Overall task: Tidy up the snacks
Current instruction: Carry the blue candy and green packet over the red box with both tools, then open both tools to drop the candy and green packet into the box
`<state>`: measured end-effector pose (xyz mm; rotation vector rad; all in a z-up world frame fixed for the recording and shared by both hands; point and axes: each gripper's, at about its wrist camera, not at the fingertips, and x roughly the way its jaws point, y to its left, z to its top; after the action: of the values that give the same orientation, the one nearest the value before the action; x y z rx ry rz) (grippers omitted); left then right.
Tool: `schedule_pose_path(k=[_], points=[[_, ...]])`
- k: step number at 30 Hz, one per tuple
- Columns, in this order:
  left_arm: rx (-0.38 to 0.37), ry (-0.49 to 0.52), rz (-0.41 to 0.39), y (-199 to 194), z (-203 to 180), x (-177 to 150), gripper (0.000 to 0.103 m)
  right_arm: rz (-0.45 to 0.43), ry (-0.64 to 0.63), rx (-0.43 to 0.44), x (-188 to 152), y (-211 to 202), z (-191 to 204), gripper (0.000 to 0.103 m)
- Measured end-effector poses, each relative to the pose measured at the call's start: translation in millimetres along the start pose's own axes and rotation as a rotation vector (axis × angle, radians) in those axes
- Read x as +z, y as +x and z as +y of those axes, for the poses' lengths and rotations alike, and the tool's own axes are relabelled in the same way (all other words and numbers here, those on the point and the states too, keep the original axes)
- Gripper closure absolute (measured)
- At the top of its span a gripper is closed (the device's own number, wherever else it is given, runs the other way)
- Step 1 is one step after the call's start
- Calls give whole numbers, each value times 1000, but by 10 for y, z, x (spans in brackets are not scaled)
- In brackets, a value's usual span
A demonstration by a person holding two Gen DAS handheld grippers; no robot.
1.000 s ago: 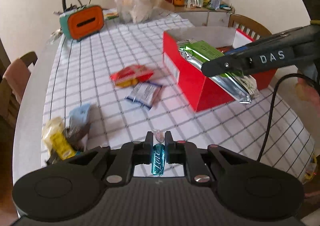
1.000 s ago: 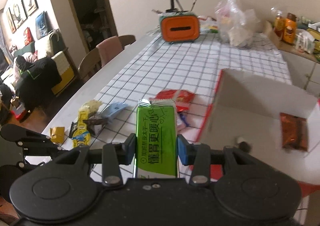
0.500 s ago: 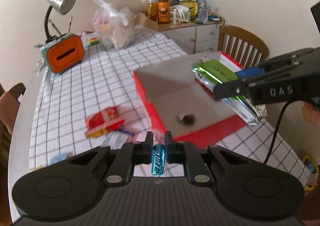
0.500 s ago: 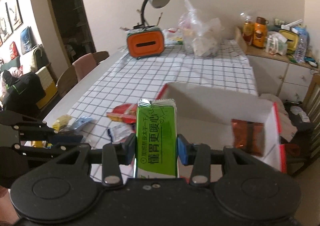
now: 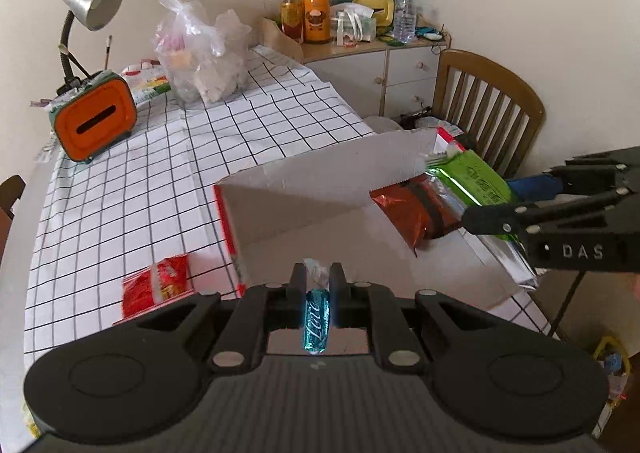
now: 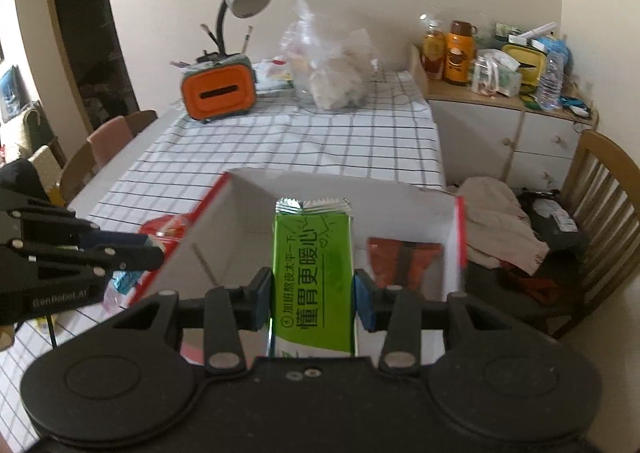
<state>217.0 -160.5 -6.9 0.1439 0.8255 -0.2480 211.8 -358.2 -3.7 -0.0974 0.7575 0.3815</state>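
Observation:
My left gripper [image 5: 317,281] is shut on a small teal wrapped candy [image 5: 316,316], held above the near edge of the red cardboard box [image 5: 228,213]. My right gripper [image 6: 313,289] is shut on a green snack packet [image 6: 312,265] and holds it over the open box [image 6: 460,229]; the packet also shows in the left wrist view [image 5: 472,177]. A brown-red snack bag [image 5: 404,213] lies inside the box at its right end [image 6: 404,261]. A red snack packet [image 5: 156,285] lies on the checked tablecloth left of the box.
An orange tissue holder [image 5: 94,117] with a desk lamp [image 5: 94,3] and a clear plastic bag [image 5: 204,61] stand at the table's far end. A cabinet with bottles [image 5: 352,25] and a wooden chair [image 5: 488,109] are to the right.
Both grippers have moved right and forward over the box with their snacks still held. The loose snacks at the left have dropped out of the left wrist view.

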Motion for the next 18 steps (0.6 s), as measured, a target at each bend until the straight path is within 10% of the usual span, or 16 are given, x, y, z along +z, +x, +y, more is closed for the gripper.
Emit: schedule_pose_path(k=[18], points=[[67, 27, 185, 883, -251, 168, 92, 159, -95, -54, -37, 808, -229, 61]])
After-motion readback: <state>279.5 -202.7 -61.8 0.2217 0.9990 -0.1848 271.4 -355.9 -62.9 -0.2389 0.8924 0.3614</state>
